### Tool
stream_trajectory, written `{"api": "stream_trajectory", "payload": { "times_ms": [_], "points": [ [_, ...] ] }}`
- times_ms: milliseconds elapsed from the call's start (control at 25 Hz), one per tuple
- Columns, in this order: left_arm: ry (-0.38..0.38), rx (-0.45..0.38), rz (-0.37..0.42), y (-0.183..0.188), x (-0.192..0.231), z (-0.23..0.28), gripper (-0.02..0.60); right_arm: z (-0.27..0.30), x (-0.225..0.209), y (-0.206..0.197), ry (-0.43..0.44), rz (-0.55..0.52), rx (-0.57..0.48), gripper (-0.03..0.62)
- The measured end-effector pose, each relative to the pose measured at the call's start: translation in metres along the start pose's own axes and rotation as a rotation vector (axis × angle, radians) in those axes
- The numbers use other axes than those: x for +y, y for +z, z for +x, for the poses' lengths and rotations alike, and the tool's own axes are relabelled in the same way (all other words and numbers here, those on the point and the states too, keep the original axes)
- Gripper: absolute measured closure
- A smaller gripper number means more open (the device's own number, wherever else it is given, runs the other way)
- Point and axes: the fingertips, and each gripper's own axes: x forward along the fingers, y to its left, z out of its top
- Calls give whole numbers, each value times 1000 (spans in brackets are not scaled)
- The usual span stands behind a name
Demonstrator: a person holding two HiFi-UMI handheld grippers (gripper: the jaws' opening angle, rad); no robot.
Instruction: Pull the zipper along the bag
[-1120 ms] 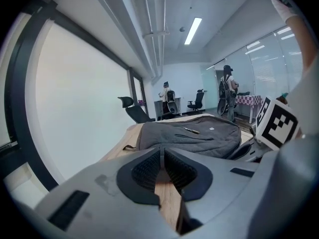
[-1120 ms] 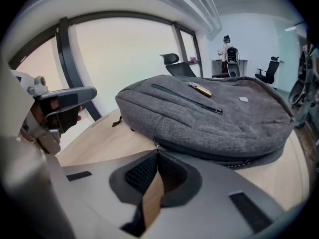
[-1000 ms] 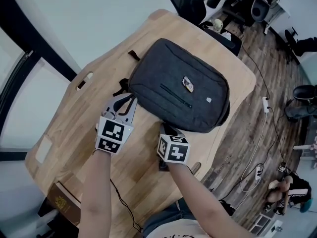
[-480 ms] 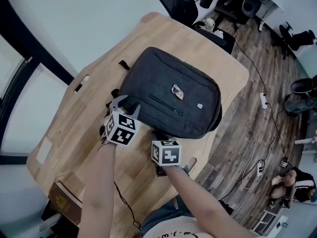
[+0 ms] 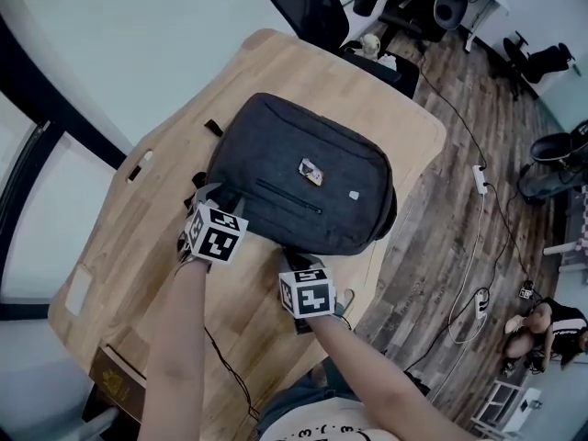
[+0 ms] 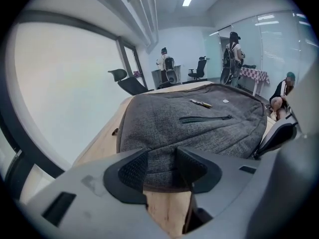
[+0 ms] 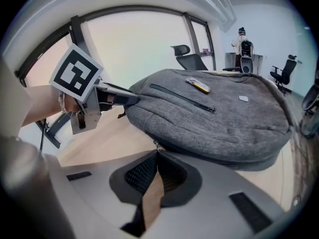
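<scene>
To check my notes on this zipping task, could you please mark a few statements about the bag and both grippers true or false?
1. The dark grey fabric backpack lies flat on the light wooden table. True.
2. The left gripper has its jaws pressed together. False: they stand apart, having just been opening, with the backpack's edge between them.
3. The right gripper is shut on a small metal zipper pull. True.
4. The backpack's front pocket zipper gapes open. False: it is closed.
</scene>
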Motion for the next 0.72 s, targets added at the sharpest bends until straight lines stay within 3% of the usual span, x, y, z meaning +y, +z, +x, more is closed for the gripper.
{"api": "stream_trajectory", "payload": {
  "times_ms": [440,720],
  "points": [
    [28,-5,-7,2,2,1,403,-39,-38,-12,-35,-53,1,536],
    [21,0,-12,1,1,2,403,-60,-71,-22,-79,-155,11,534]
  ]
}}
